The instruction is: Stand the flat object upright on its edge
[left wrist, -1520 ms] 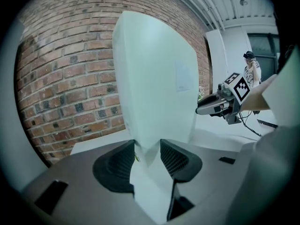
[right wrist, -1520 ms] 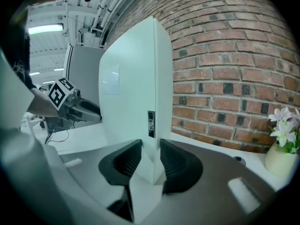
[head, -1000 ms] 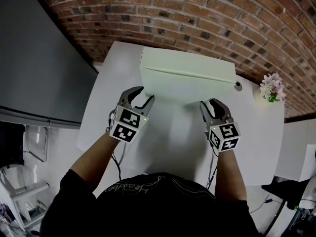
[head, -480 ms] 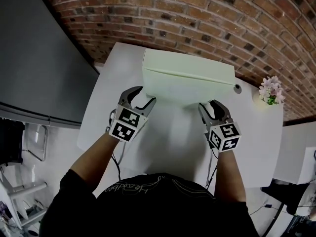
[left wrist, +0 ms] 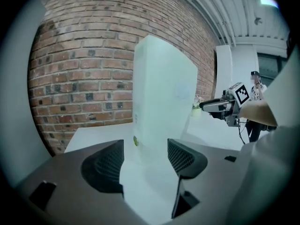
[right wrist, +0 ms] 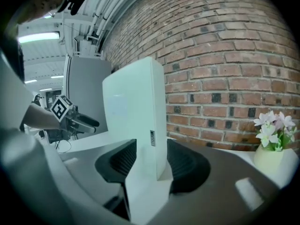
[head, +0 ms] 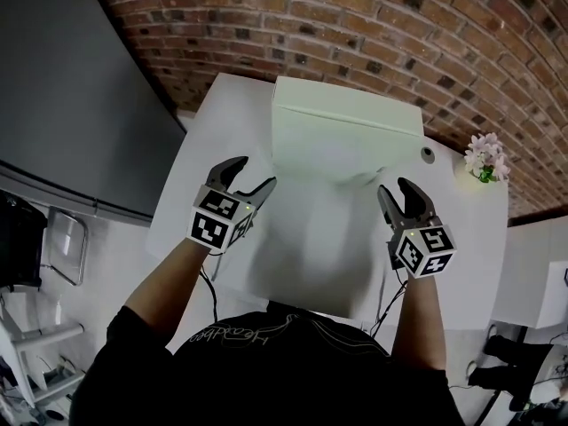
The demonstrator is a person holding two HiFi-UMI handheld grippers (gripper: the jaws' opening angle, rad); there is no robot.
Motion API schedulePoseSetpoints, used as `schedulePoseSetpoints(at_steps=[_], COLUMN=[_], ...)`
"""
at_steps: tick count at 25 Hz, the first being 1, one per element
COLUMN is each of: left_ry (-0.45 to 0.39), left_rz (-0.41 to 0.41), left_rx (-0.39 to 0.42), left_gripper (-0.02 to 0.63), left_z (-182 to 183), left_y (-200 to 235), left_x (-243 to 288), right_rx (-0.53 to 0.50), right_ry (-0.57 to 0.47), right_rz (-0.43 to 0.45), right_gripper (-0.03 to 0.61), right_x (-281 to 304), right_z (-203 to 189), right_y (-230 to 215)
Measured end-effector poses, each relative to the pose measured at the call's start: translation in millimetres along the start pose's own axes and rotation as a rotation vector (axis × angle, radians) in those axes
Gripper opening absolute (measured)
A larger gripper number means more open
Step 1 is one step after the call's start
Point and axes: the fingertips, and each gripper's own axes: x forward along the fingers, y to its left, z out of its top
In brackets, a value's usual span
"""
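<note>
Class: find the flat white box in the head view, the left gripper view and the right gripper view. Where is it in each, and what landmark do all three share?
Head view: white box at upper centre.
Left gripper view: white box at centre, upright.
Right gripper view: white box just left of centre, upright.
Shared landmark: the brick wall behind it.

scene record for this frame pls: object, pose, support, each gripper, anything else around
object: flat white rectangular box
pose: upright on its edge, standing free
support: white table
left gripper: jaws opening, nothing between the pads, box ahead of them
right gripper: jaws opening, pads clear of the box
other: small vase of pale flowers at the table's right; brick wall behind
</note>
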Motion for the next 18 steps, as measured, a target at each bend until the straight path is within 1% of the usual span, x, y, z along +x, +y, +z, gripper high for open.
schedulePoseSetpoints(at_steps=[3, 5, 8, 10, 12, 13, 14, 16, 17, 18], left_ry=[-0.008, -0.02, -0.045, -0.059, -0.085, -0.098, -0.111, -0.148, -0.168, -0.187], left_rz=[-0.022, -0.055, -0.128, -0.194, -0.262, -0.286, -0.305, -0.349, -0.378, -0.407], left_rx=[-0.029, -0.051, -0.082, -0.097, -0.111, -0.118, -0.126, -0.158, -0.179, -0.198], left_gripper=[0.272, 0.272, 0.27, 0.268, 0.265, 0.258, 0.236, 0.176, 0.171, 0.141], left_z=[-4, -4, 5, 13, 21, 24, 26, 32, 35, 36], left_y=[-10, -23, -50, -72, -95, -105, -113, -130, -139, -149], left_x=[-26, -47, -82, -106, -133, -146, -160, -186, -198, -212], right_rx=[0.054, 0.1, 0.133, 0.142, 0.159, 0.172, 0.185, 0.203, 0.208, 0.211], right_ry=[-0.05, -0.089, -0.142, -0.168, -0.189, -0.201, -0.216, -0.247, -0.259, -0.269], right_rz=[0.063, 0.116, 0.164, 0.178, 0.211, 0.237, 0.268, 0.327, 0.348, 0.365], right_gripper=[0.195, 0.195, 0.195, 0.194, 0.193, 0.193, 0.193, 0.183, 0.181, 0.16], right_x=[-31, -53, -86, -107, -129, -140, -151, -172, -181, -191], right_z=[16, 27, 49, 60, 69, 73, 77, 85, 88, 90], right_y=[25, 48, 82, 104, 131, 146, 161, 192, 206, 220])
